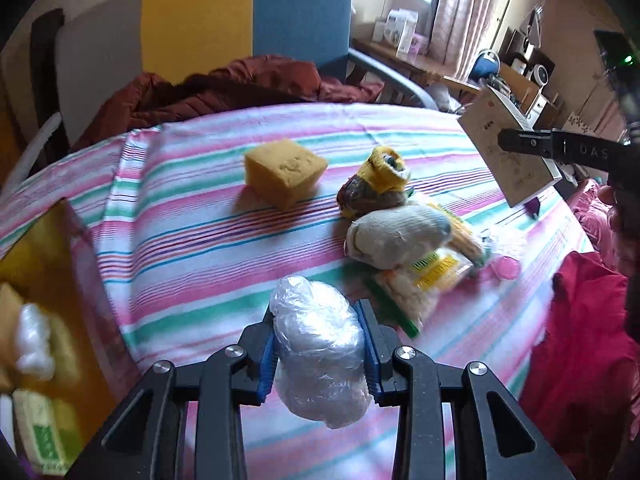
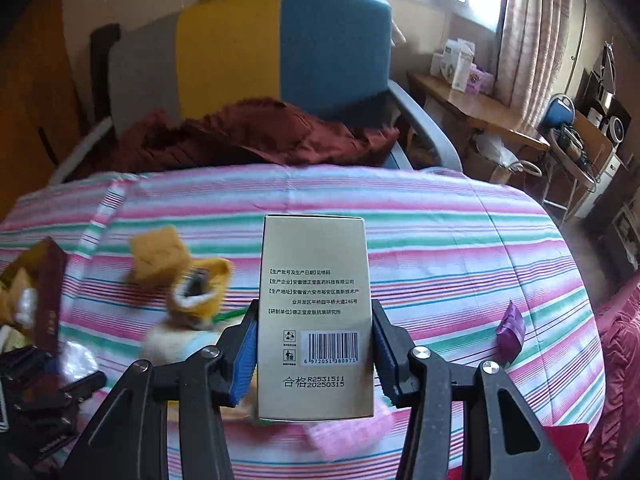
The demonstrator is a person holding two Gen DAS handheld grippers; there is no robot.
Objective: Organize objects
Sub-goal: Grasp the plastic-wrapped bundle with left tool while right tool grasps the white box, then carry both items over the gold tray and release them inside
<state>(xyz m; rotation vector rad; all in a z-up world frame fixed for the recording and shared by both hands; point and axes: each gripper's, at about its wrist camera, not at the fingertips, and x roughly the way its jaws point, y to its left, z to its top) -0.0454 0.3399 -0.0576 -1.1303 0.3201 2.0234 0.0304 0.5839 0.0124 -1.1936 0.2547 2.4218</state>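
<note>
Left tongs (image 1: 320, 344) gripping plastic wad (image 1: 320, 356) (socks (image 1: 394, 236) ahead)

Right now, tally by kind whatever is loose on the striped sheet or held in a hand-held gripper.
Yellow sponge block: 1
Rolled sock bundles, yellow and white: 2
Yellow snack packet: 1
Crumpled clear plastic bag: 1
Gold cardboard box: 1
Purple sachet: 1
Total: 7

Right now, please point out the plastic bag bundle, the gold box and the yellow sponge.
plastic bag bundle (image 1: 320, 344): left wrist view, its crinkled middle.
gold box (image 2: 316, 316): right wrist view, its printed face.
yellow sponge (image 1: 286, 172): left wrist view, its top face.
</note>
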